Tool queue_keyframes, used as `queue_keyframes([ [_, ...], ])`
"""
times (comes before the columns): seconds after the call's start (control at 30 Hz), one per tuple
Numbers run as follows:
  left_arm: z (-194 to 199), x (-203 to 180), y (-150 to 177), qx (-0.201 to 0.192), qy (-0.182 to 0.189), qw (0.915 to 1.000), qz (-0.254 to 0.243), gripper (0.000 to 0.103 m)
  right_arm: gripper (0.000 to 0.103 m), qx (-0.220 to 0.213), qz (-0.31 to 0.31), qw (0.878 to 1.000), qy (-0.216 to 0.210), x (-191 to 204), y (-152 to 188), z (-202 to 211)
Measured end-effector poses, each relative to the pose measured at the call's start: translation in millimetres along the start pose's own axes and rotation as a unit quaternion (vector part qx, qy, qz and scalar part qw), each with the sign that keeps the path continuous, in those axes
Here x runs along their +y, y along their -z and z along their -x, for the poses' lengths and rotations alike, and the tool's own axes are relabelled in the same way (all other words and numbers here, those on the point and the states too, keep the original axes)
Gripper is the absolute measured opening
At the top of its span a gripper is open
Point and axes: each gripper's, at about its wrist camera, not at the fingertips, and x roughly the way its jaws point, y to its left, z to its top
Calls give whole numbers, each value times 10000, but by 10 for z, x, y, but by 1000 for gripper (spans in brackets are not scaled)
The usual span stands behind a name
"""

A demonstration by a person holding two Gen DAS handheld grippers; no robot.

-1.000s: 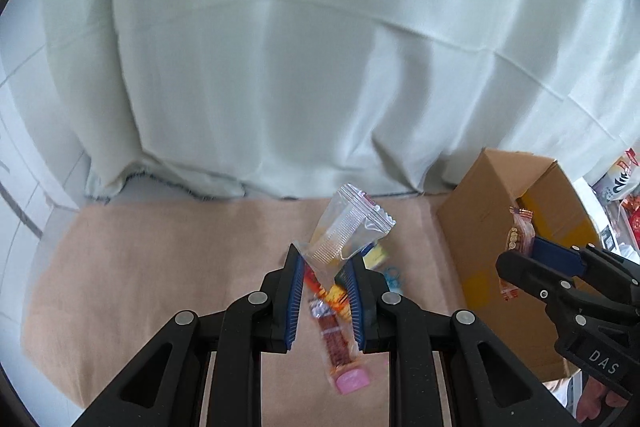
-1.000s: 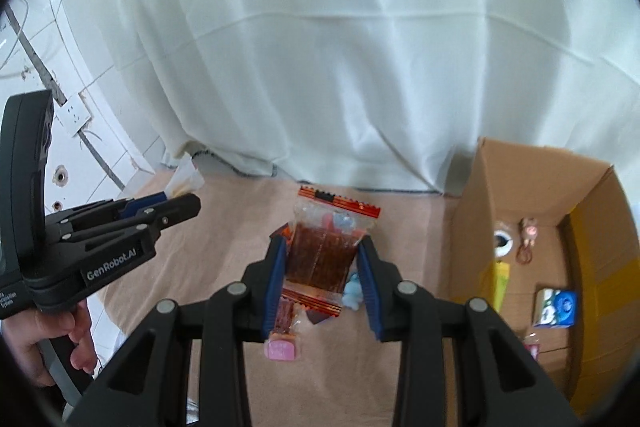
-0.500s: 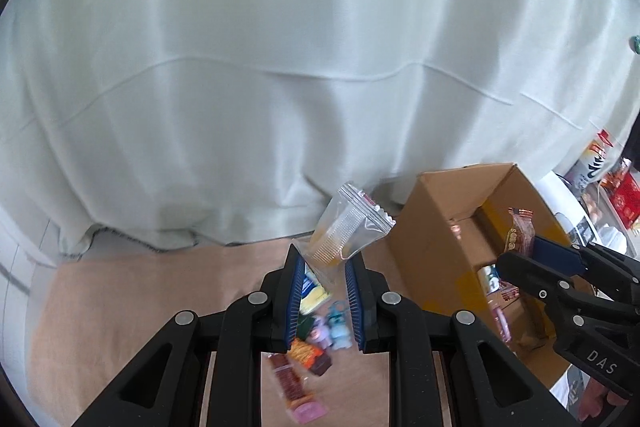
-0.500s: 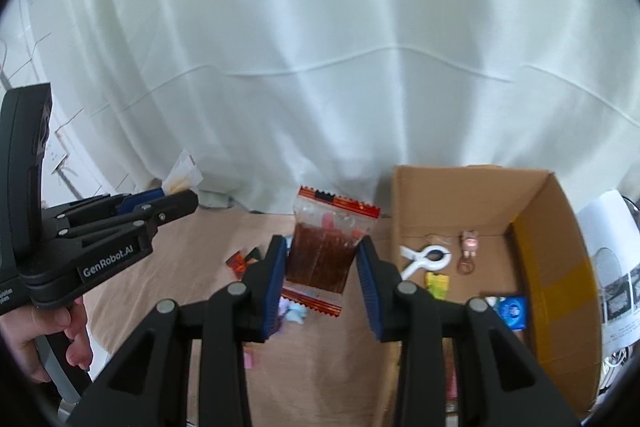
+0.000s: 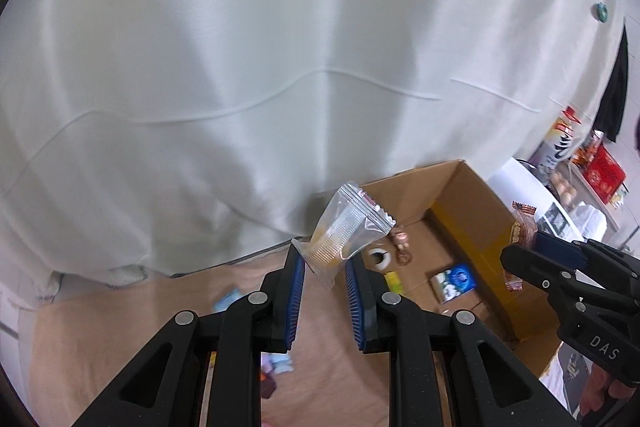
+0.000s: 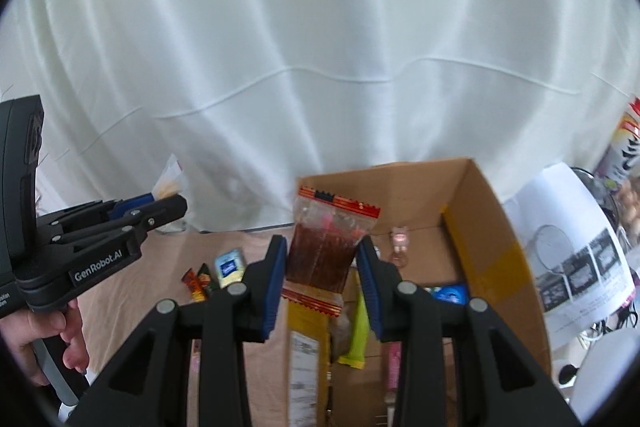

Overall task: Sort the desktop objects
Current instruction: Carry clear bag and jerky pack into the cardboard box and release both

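My left gripper [image 5: 325, 267] is shut on a clear plastic packet with yellow contents [image 5: 344, 233], held in the air just left of the open cardboard box [image 5: 476, 211]. My right gripper [image 6: 322, 259] is shut on a clear snack packet with brown contents and red ends [image 6: 324, 251], held above the box's near left wall [image 6: 308, 323]. The right gripper also shows in the left wrist view [image 5: 528, 247], over the box's right wall. The left gripper also shows in the right wrist view [image 6: 168, 205]. Inside the box lie a blue packet [image 5: 454, 281], a white clip [image 5: 378, 255] and a keyring [image 6: 400, 241].
Small packets lie loose on the tan table [image 6: 160, 291]: a blue-and-cream one [image 6: 230, 267] and orange-and-green ones [image 6: 198, 281]. A white curtain [image 6: 320, 67] hangs behind. Printed papers [image 6: 576, 251] and colourful packages [image 5: 600, 171] lie to the right of the box.
Both grippers have swung right with their packets, bringing the box closer and more central. The right gripper's packet now hangs over the box's left wall; the loose items slid left and down.
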Motion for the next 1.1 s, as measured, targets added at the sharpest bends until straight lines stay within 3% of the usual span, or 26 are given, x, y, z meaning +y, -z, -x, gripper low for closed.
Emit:
queue_keyframes([
  [0.57, -563, -902, -51, 374, 616, 9958, -572, 22, 40, 327, -613, 9963, 510, -699, 344, -28],
  [0.97, -870, -1225, 169, 783, 761, 9901, -878, 23, 40, 589, -845, 9931, 563, -869, 554, -111],
  [1.1, -891, -1236, 191, 724, 716, 9913, -831, 25, 42, 631, -846, 9926, 607, -893, 577, -114],
])
